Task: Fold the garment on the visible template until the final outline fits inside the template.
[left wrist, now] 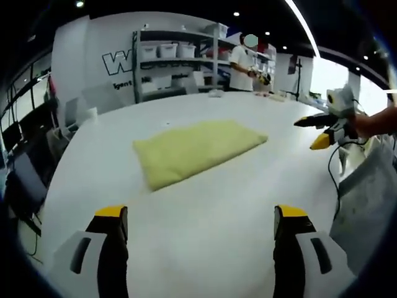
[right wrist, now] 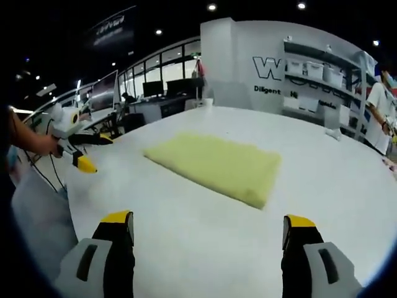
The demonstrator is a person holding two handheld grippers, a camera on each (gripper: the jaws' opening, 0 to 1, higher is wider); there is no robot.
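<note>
A pale yellow garment (left wrist: 197,149) lies folded into a flat rectangle on the white table (left wrist: 205,205); in the right gripper view the garment (right wrist: 218,165) sits mid-table. My left gripper (left wrist: 201,214) is open with nothing between its jaws, held short of the garment's near edge. My right gripper (right wrist: 208,220) is also open and holds nothing, back from the cloth. The right gripper (left wrist: 312,132), held by a hand, appears at the table's right side, jaws apart. The left gripper (right wrist: 99,153) shows at the left in the right gripper view, jaws apart. No template outline is visible on the table.
Shelves with white bins (left wrist: 167,51) stand behind the table, with a person in a white shirt (left wrist: 242,65) beside them. Chairs (left wrist: 28,180) line the left edge. Desks with monitors (right wrist: 155,90) stand beyond the table. A black cable (left wrist: 335,180) hangs from the right gripper.
</note>
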